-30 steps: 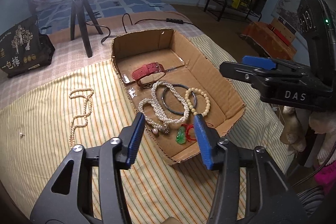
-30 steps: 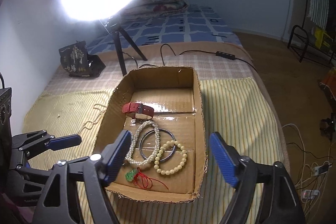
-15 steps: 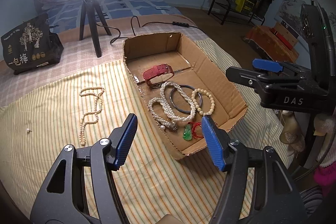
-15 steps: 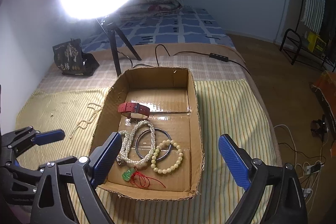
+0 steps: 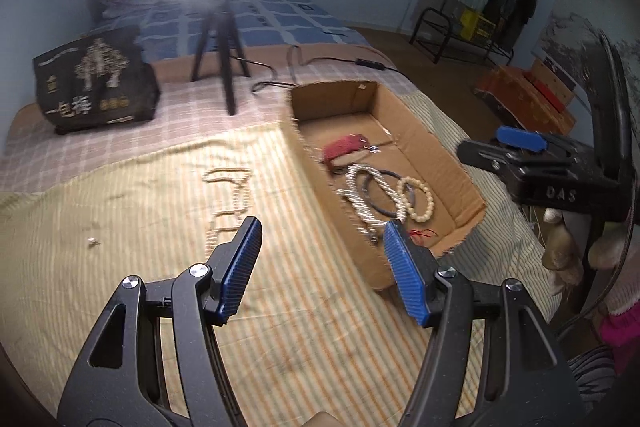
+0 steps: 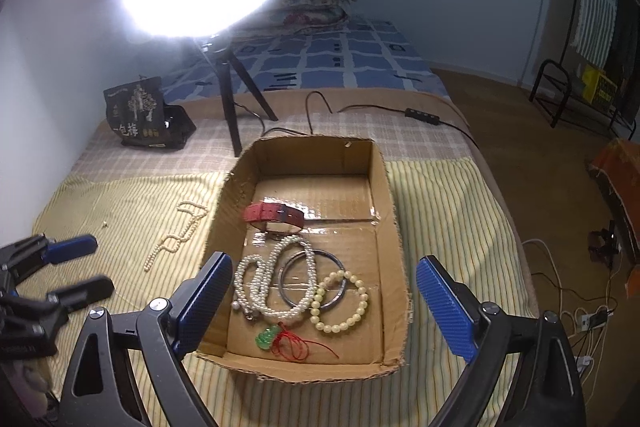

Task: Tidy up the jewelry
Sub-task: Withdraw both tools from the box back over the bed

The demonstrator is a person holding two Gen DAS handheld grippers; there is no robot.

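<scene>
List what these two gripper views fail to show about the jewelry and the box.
- Green pendant: in the left wrist view, hidden behind the left gripper's finger; only its red cord shows.
- Bead necklace on the striped cloth: left view motion-blurred, lower end hidden by the other finger.
- Tiny white item on the cloth: too small to identify.
- Cardboard box's near-left corner: right view, covered by the right gripper's finger.

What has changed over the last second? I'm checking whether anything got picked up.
Nothing was picked up. The left gripper swung left, away from the box toward the pearl necklace on the striped cloth, its jaws opening wider. The right gripper widened too, above the box. The jewelry stayed put.
</scene>
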